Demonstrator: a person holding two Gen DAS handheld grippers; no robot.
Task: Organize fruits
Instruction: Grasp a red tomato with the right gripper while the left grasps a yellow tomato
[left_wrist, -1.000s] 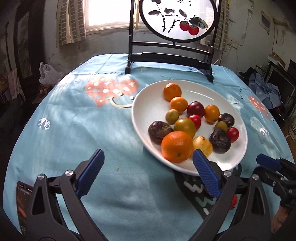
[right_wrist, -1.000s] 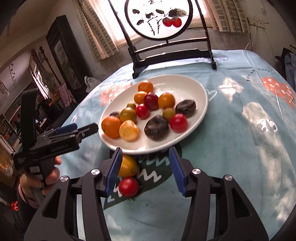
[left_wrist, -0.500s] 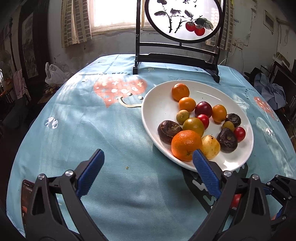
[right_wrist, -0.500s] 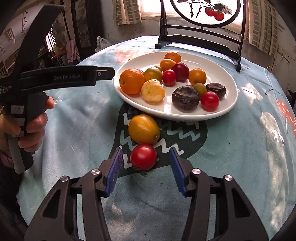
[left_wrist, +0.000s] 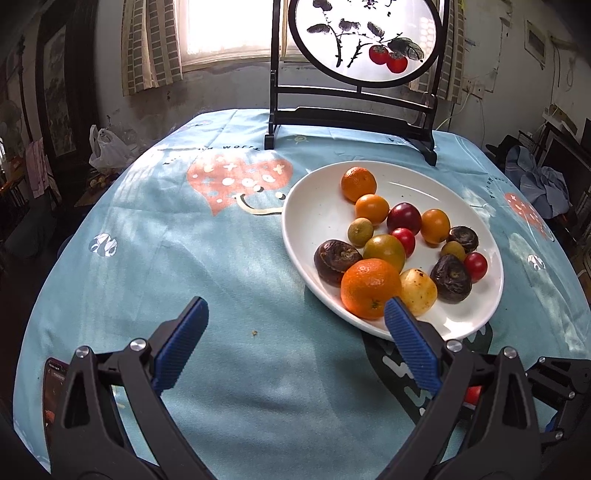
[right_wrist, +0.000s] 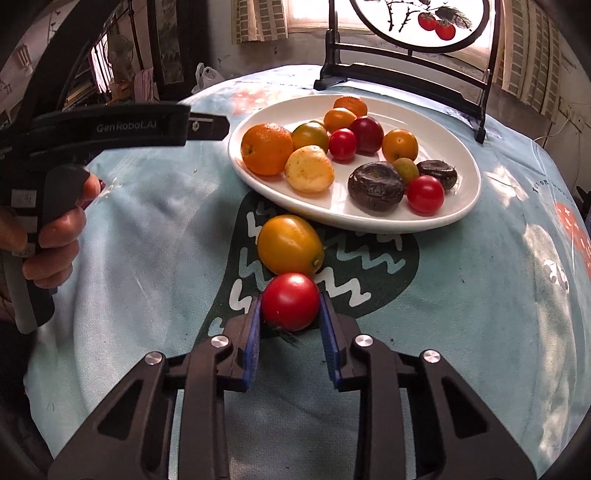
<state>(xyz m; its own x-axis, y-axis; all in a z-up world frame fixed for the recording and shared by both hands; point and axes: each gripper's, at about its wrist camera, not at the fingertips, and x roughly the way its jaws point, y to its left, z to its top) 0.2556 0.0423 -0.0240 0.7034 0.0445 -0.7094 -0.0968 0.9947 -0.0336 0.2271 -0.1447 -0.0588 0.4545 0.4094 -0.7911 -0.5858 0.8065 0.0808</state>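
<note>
A white plate (left_wrist: 317, 214) holds several fruits: oranges, small tomatoes, dark wrinkled fruits. On the cloth before the plate (right_wrist: 443, 122) lie a yellow-orange tomato (right_wrist: 290, 245) and, touching it, a red tomato (right_wrist: 290, 301). My right gripper (right_wrist: 290, 297) is closing its jaws, and both blue pads press the red tomato's sides on the table. My left gripper (left_wrist: 295, 306) hovers open over bare cloth left of the plate, nothing between its fingers. A hand (right_wrist: 51, 236) holds the left tool in the right wrist view. A red sliver of the tomato (left_wrist: 472, 394) shows behind my left finger.
A round painted screen on a black stand (left_wrist: 354, 110) sits at the table's far side behind the plate. A phone (left_wrist: 53, 387) lies near the front left edge. The round table wears a blue patterned cloth (left_wrist: 184, 258); clutter surrounds it.
My right gripper swung round, dropped to the red tomato and closed its jaws onto it. The left gripper stayed in place, open.
</note>
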